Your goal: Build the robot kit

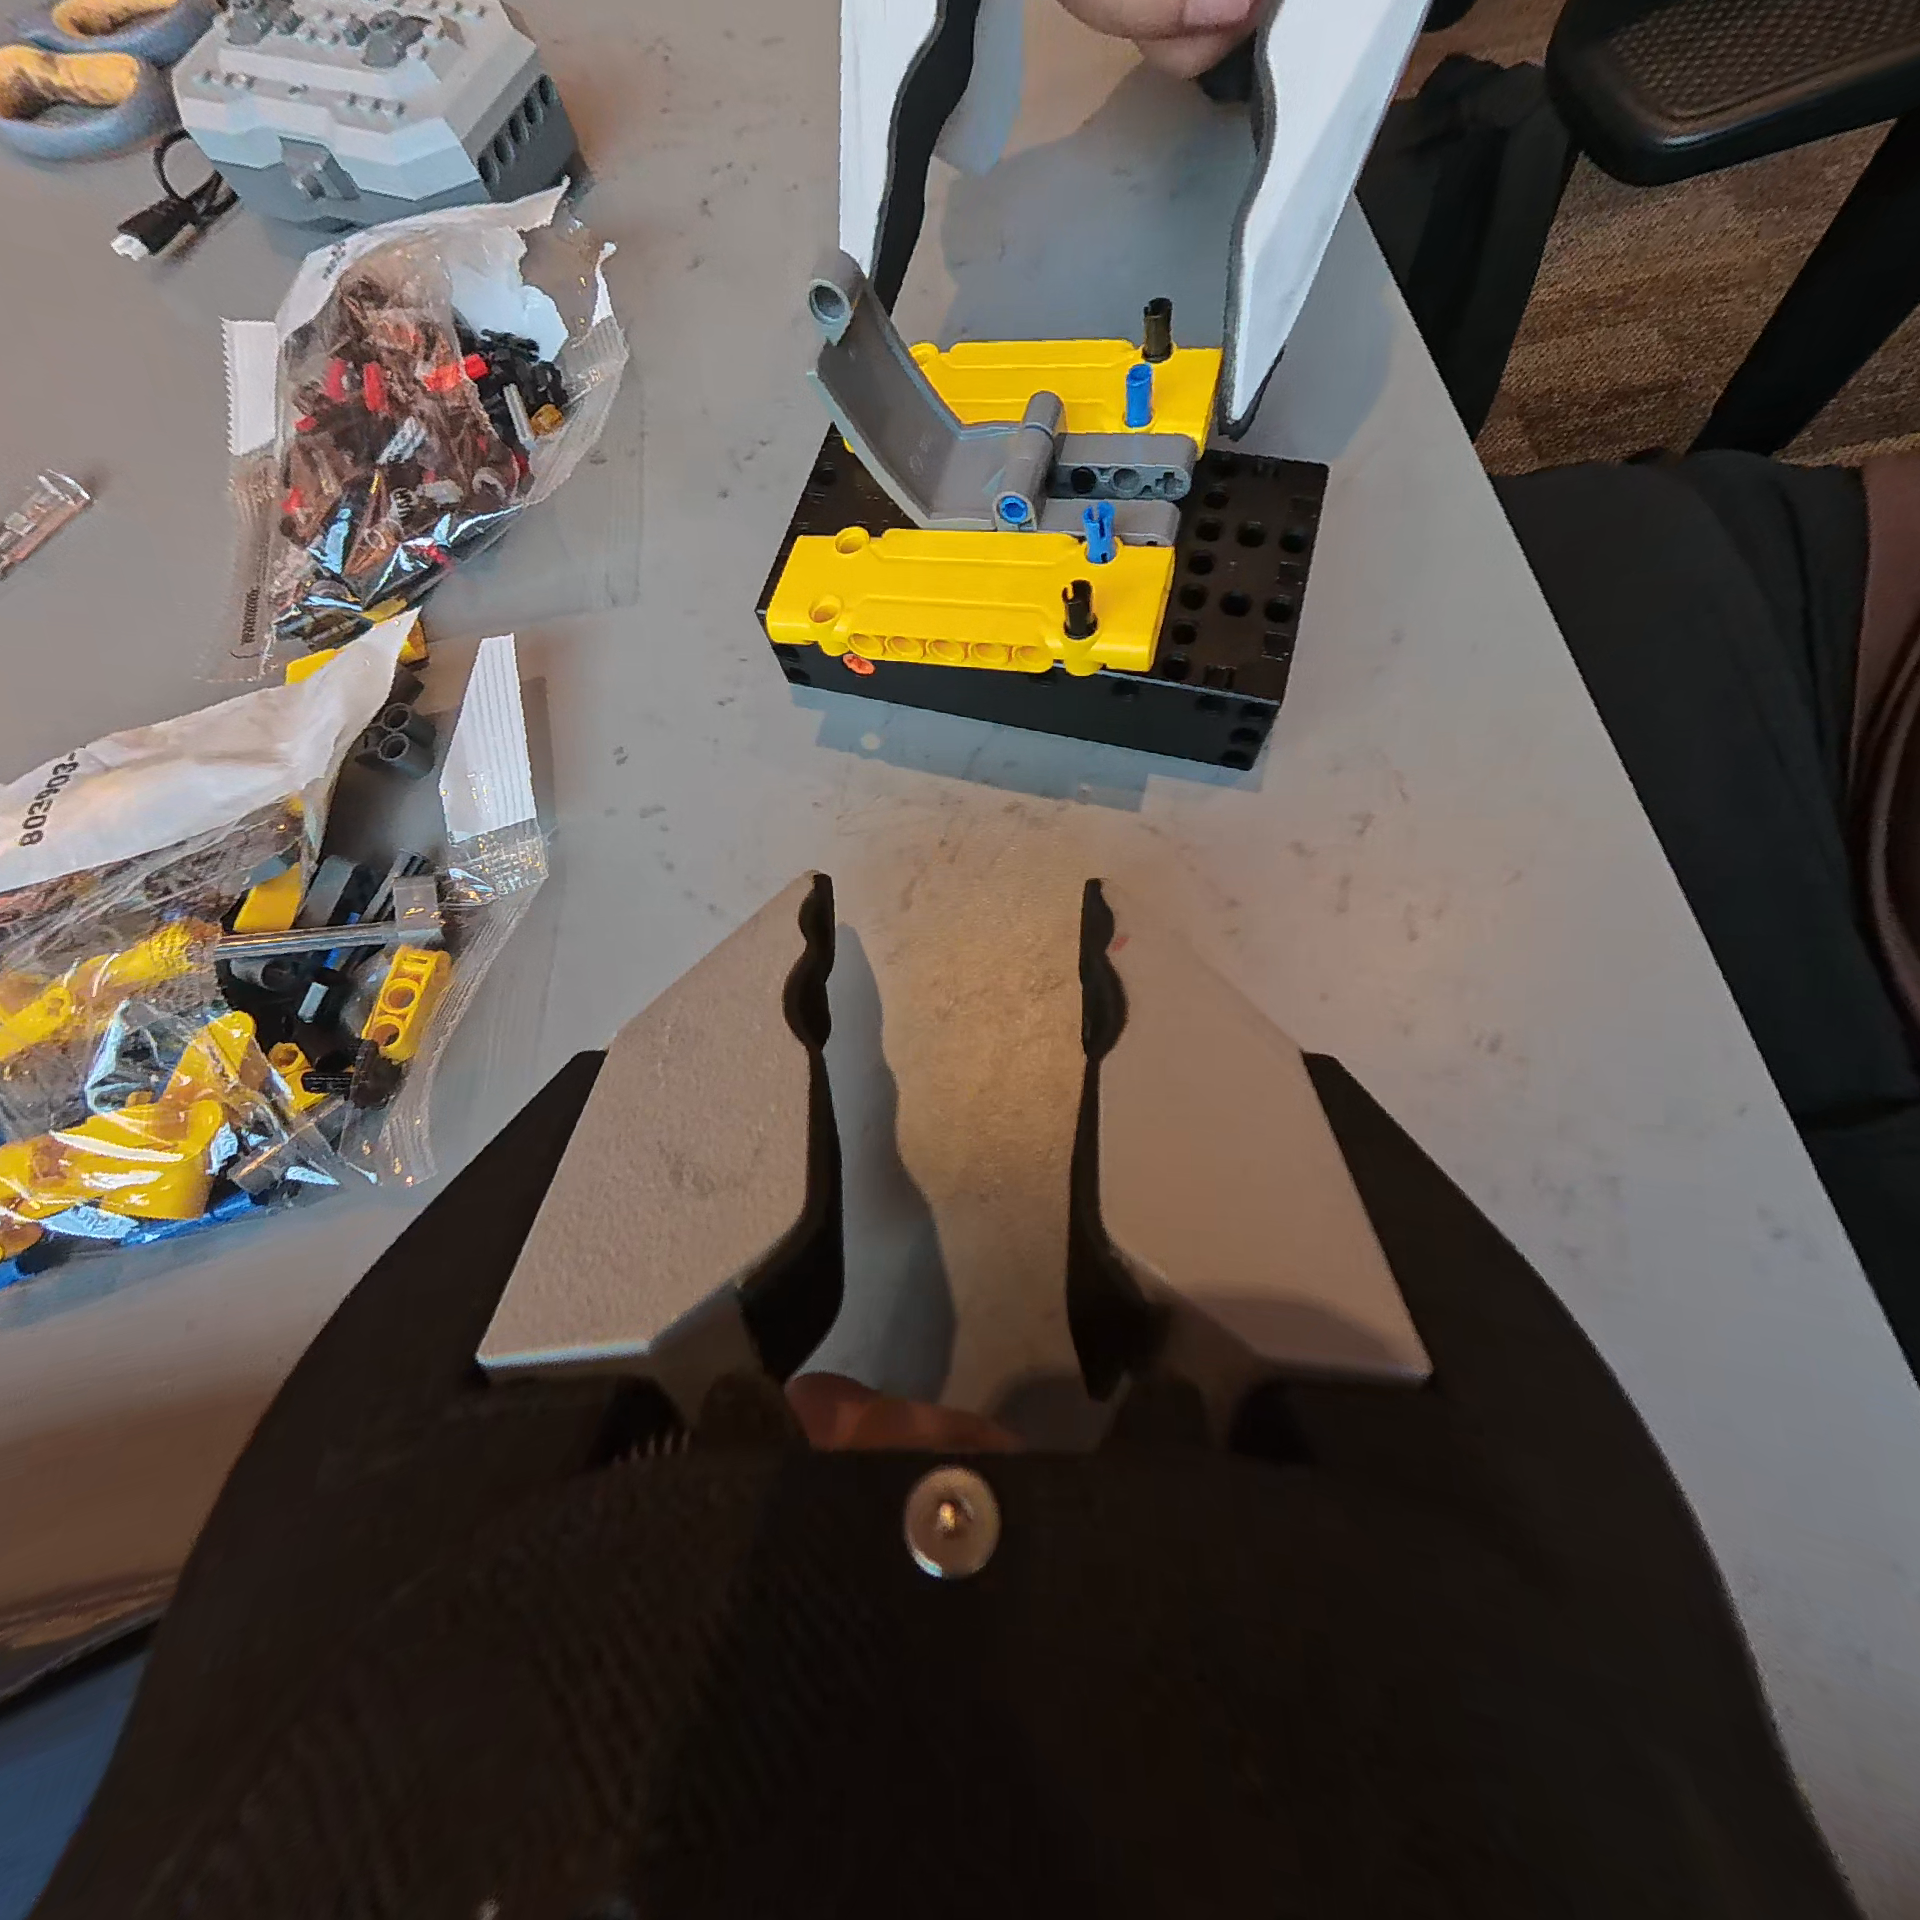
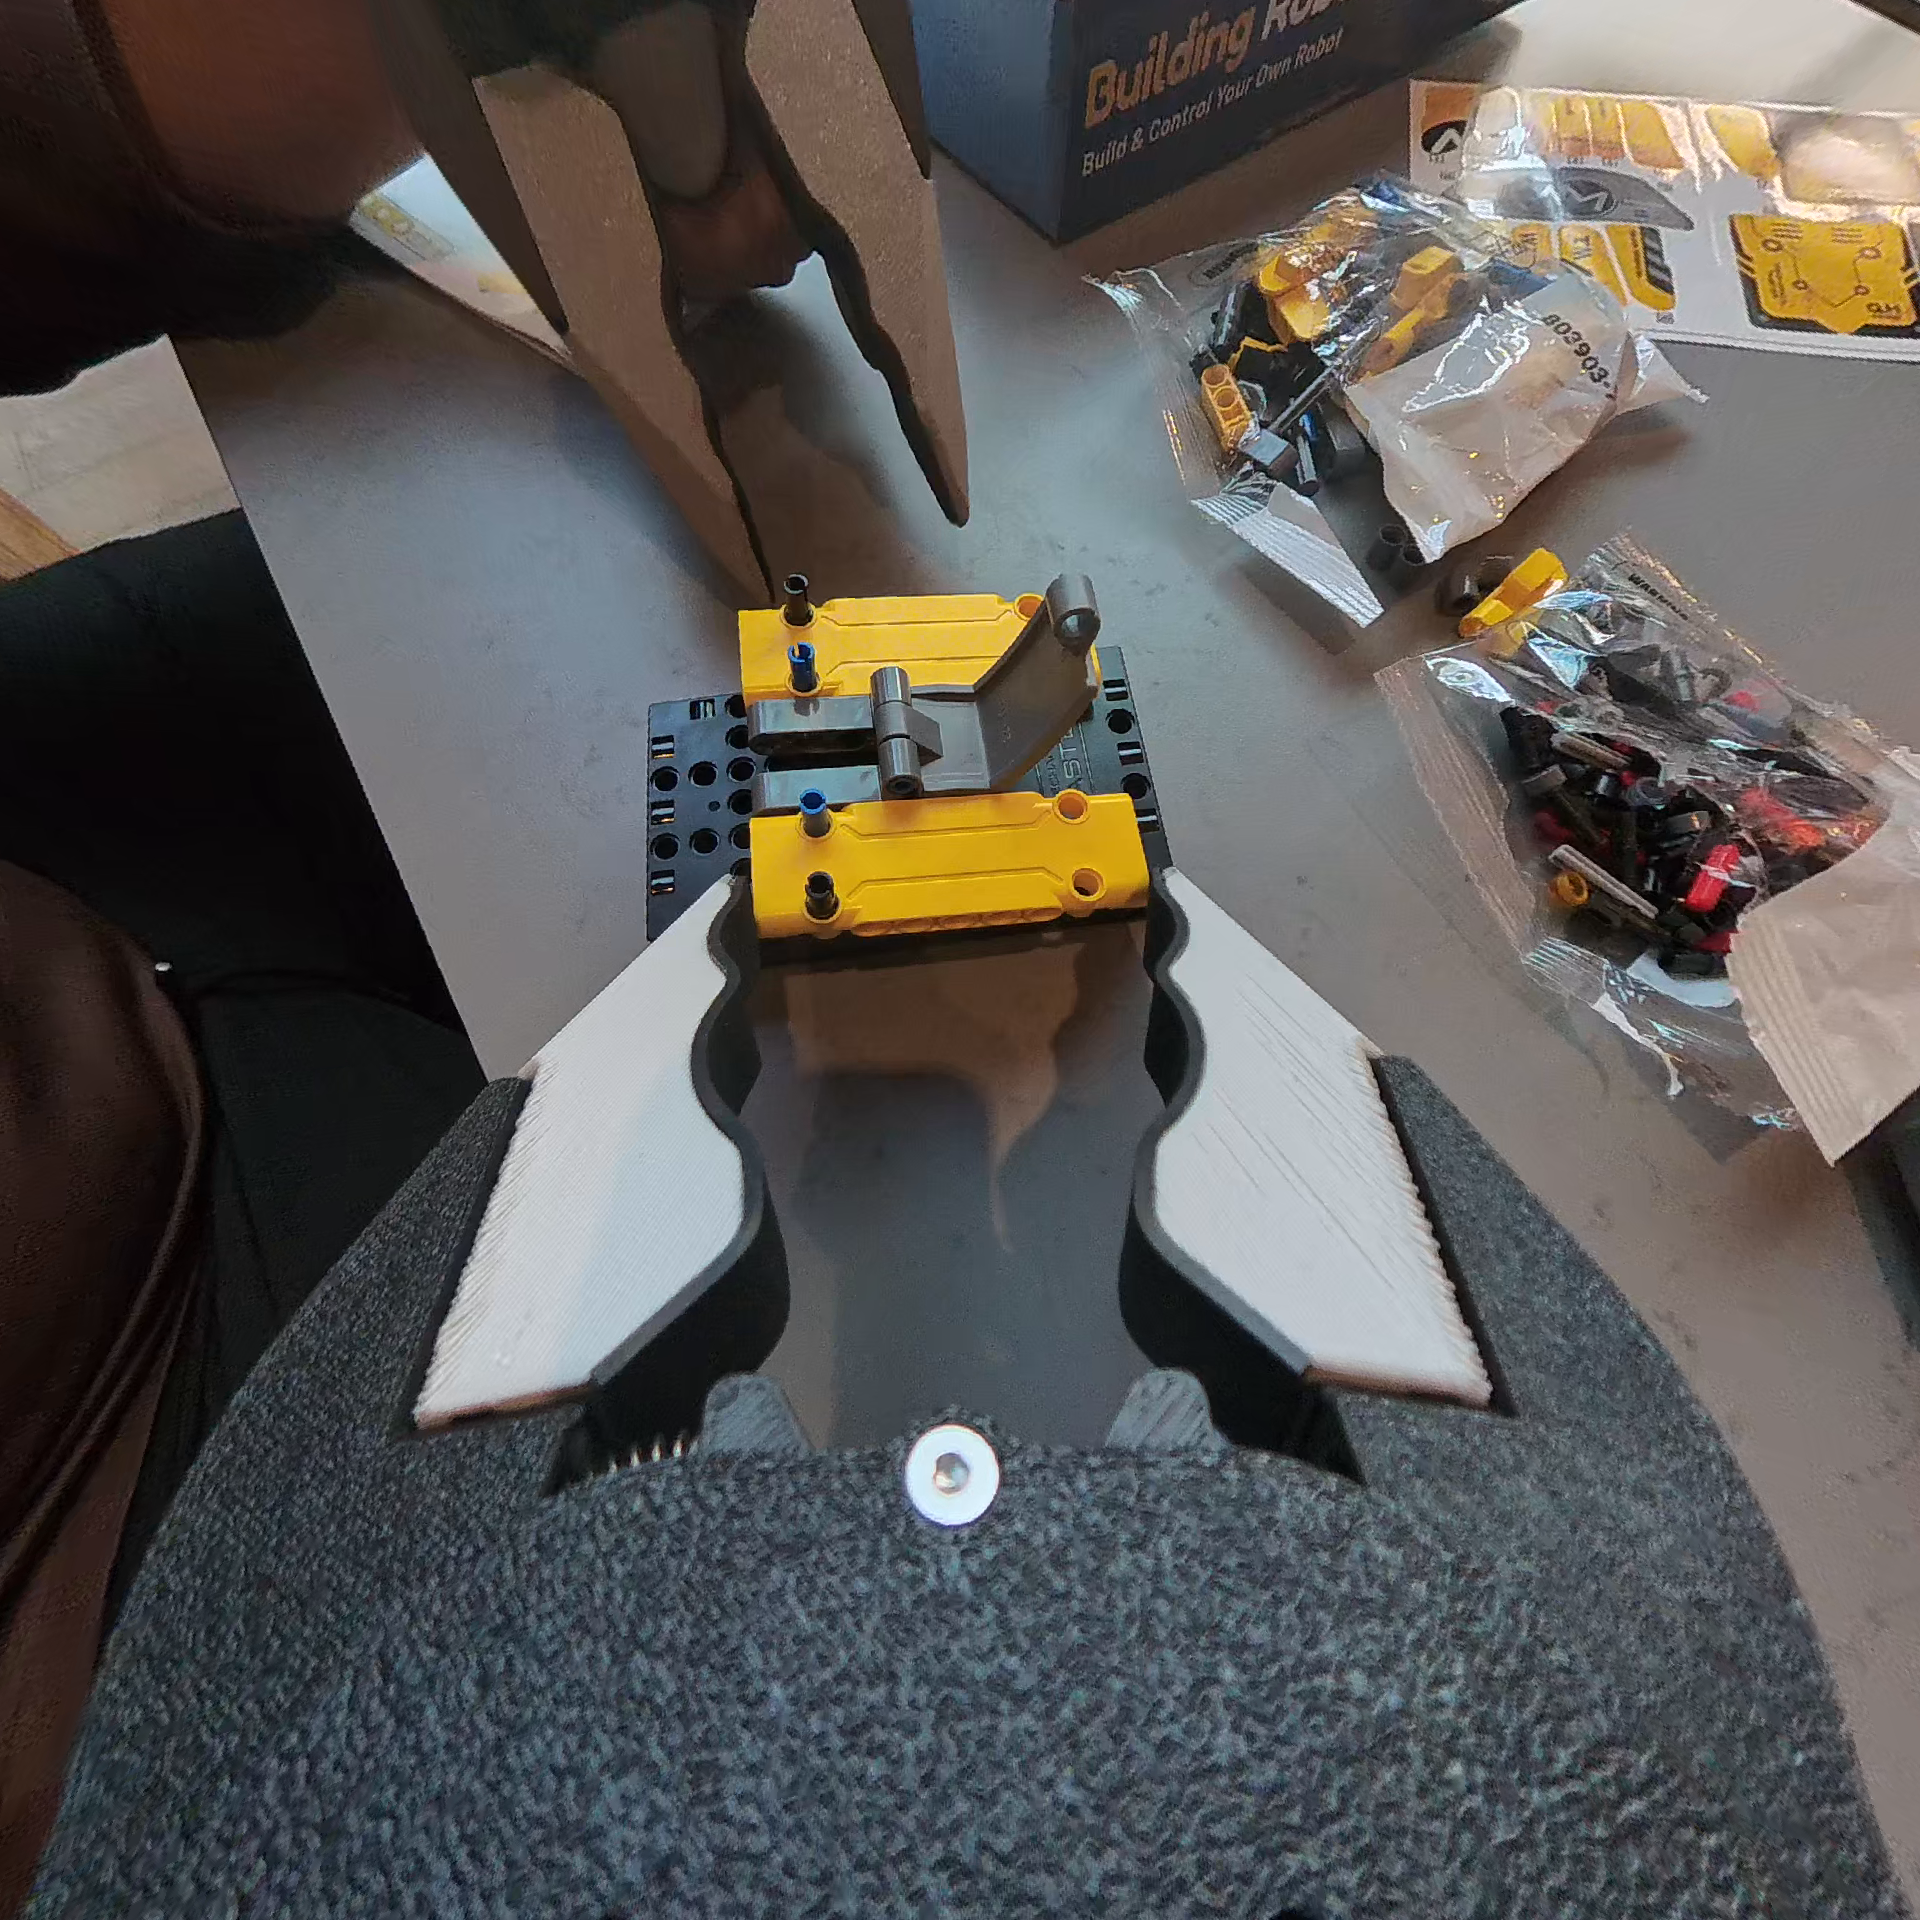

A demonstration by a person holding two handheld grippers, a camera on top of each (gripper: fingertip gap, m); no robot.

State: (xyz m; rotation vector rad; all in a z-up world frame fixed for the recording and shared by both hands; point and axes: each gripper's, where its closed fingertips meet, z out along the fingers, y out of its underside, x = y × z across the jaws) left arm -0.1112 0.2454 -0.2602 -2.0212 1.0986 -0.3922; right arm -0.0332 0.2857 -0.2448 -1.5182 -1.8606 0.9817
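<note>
A black perforated block [image 1: 1236,582] stands on the grey table and carries two yellow panels [image 1: 966,603], a grey curved piece [image 1: 894,405] and upright blue and black pins. My left gripper [image 1: 956,904] is open and empty, a short way in front of the block, and it also shows in the right wrist view [image 2: 862,551] beyond the build. My right gripper [image 2: 948,885] is wide open, with its white fingertips [image 2: 665,997] straddling the ends of the nearer yellow panel [image 2: 945,862]. I cannot tell whether they touch it. It also shows in the left wrist view [image 1: 1060,358].
Clear bags of small parts lie left of the build [image 1: 416,416], [image 1: 187,1039] and show in the right wrist view [image 2: 1403,364], [image 2: 1683,831]. A grey hub block [image 1: 353,104], a blue box [image 2: 1195,104] and a sticker sheet [image 2: 1808,249] lie farther off. The table edge [image 1: 1538,582] is close to the build. Tip to tip, the grippers are about 10 centimetres apart.
</note>
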